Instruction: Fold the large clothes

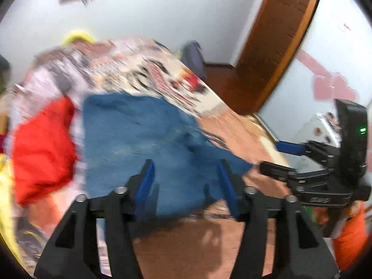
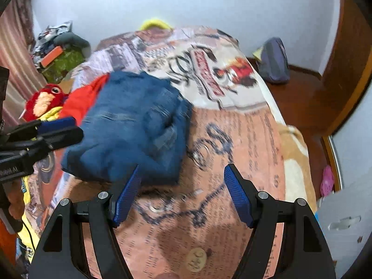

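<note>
A folded blue denim garment (image 1: pixel 144 134) lies on the printed bed cover (image 1: pixel 190 246); it also shows in the right wrist view (image 2: pixel 130 130). My left gripper (image 1: pixel 186 169) is open and empty, hovering just over the garment's near edge. My right gripper (image 2: pixel 182 176) is open and empty, over the cover just right of the garment's near corner. The right gripper also shows from the side in the left wrist view (image 1: pixel 279 158), and the left gripper in the right wrist view (image 2: pixel 69 127), both with jaws apart.
A red garment (image 1: pixel 41 148) lies left of the denim, next to a red plush bird (image 2: pixel 44 102) and yellow cloth. A grey-blue bag (image 2: pixel 274 60) sits on the wooden floor by the wall. A wooden door (image 1: pixel 279 37) stands right. Clutter (image 2: pixel 60 53) sits back left.
</note>
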`<move>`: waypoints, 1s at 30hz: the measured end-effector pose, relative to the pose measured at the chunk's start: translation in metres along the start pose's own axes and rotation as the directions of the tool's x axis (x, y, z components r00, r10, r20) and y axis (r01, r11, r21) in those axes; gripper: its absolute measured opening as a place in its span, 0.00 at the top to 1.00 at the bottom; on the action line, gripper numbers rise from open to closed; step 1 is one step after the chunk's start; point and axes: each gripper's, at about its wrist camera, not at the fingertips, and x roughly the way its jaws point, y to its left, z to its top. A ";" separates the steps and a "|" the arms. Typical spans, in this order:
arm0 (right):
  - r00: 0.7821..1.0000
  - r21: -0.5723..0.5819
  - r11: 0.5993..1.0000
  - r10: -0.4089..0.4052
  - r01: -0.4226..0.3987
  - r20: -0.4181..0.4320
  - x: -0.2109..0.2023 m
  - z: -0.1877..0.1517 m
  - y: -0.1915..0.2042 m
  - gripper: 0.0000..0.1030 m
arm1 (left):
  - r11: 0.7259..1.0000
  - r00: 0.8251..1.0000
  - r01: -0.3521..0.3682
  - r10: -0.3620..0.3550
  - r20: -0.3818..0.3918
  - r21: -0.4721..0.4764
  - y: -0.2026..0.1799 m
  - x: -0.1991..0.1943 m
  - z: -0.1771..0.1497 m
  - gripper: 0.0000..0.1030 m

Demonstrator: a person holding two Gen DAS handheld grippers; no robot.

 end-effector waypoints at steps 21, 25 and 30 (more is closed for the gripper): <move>0.986 0.064 0.993 0.107 -0.099 -0.126 0.069 -0.015 -0.014 0.27 | 0.971 0.989 -0.073 0.041 -0.144 -0.226 0.109 0.039 -0.072 0.22; 0.991 0.018 0.998 0.060 -0.058 -0.116 0.056 -0.011 -0.007 0.26 | 0.965 0.988 -0.091 0.057 -0.145 -0.247 0.110 0.029 -0.070 0.23; 0.997 -0.055 0.998 0.036 -0.041 -0.073 0.050 0.008 0.006 0.25 | 0.961 0.982 -0.180 0.164 -0.089 -0.212 0.112 0.011 -0.053 0.23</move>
